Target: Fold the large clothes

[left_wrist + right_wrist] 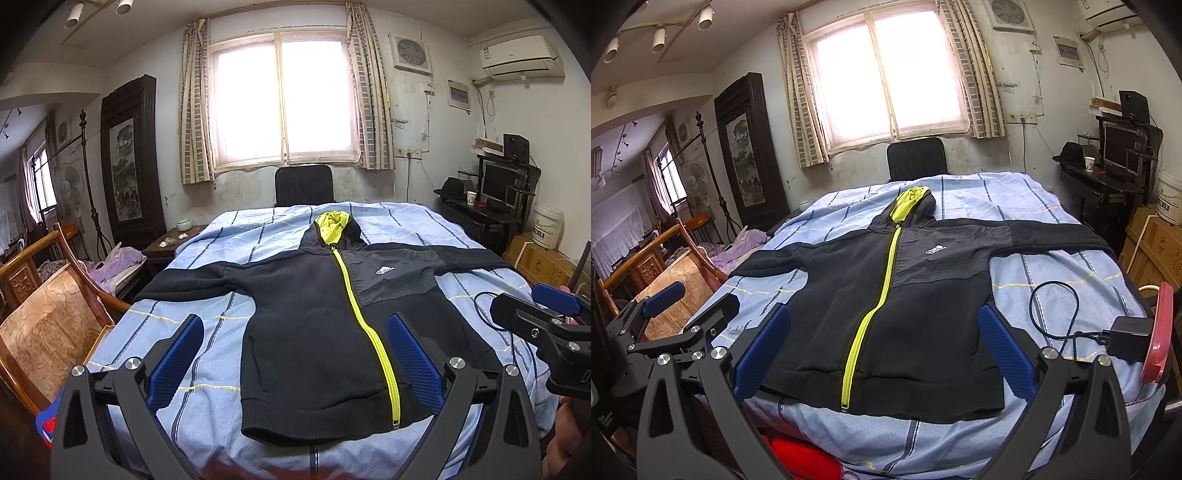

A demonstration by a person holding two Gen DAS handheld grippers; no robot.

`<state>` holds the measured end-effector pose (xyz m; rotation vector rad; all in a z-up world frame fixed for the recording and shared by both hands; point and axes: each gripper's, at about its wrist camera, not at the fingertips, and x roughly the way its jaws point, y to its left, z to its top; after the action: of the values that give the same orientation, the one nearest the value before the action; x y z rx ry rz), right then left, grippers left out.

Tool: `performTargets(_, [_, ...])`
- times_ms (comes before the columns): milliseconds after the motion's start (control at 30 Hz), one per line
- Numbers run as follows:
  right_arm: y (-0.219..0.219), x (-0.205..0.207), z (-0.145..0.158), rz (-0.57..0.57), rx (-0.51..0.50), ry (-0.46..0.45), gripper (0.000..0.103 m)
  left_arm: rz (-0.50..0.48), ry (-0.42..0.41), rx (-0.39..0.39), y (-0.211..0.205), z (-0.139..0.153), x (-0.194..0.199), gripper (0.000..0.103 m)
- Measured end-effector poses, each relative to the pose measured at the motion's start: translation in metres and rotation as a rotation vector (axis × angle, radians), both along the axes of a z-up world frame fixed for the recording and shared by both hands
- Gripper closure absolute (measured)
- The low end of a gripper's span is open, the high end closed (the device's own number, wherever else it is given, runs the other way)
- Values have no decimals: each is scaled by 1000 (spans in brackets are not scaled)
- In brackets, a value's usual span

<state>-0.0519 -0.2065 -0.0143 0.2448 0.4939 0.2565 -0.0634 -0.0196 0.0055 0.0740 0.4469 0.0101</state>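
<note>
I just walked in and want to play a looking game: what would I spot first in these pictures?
First the black hoodie with its bright yellow zipper, spread flat with sleeves out in the middle of the blue striped bed. Behind it glows a big white window with curtains. A black charger and looped cable lie on the bed beside the hoodie.

Bed in blue striped sheet, black hoodie spread flat, charger with cable

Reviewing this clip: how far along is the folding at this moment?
Done: the black hoodie lies flat, zipped, sleeves spread on the blue bedsheet. In hand: nothing; the left gripper and right gripper hover open above the hem. Left: every fold, sleeves, body and hood.
</note>
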Motion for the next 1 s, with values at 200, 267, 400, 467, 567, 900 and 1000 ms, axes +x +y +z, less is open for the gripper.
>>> performTargets(200, [1,0,-1,1,-10,1,4,-1,3,3,0,-1,1,3])
performTargets(267, [1,0,-1,1,-11,1,4,-1,4,2,0,-1,1,3])
performTargets(400, [0,1,0,0,-13,0,4,-1,4,3,0,-2,1,3])
performTargets(467, [1,1,-1,0,-12,1,4,-1,4,3,0,-2,1,3])
performTargets(567, [2,0,-3,0,-15,1,4,0,7,4,-1,-2,1,3])
performTargets(900, [4,1,-11,2,-80,22,4,2,31,8,0,-7,9,3])
performTargets(1000, [4,5,-10,-1,-179,42,4,6,43,9,3,-10,13,3])
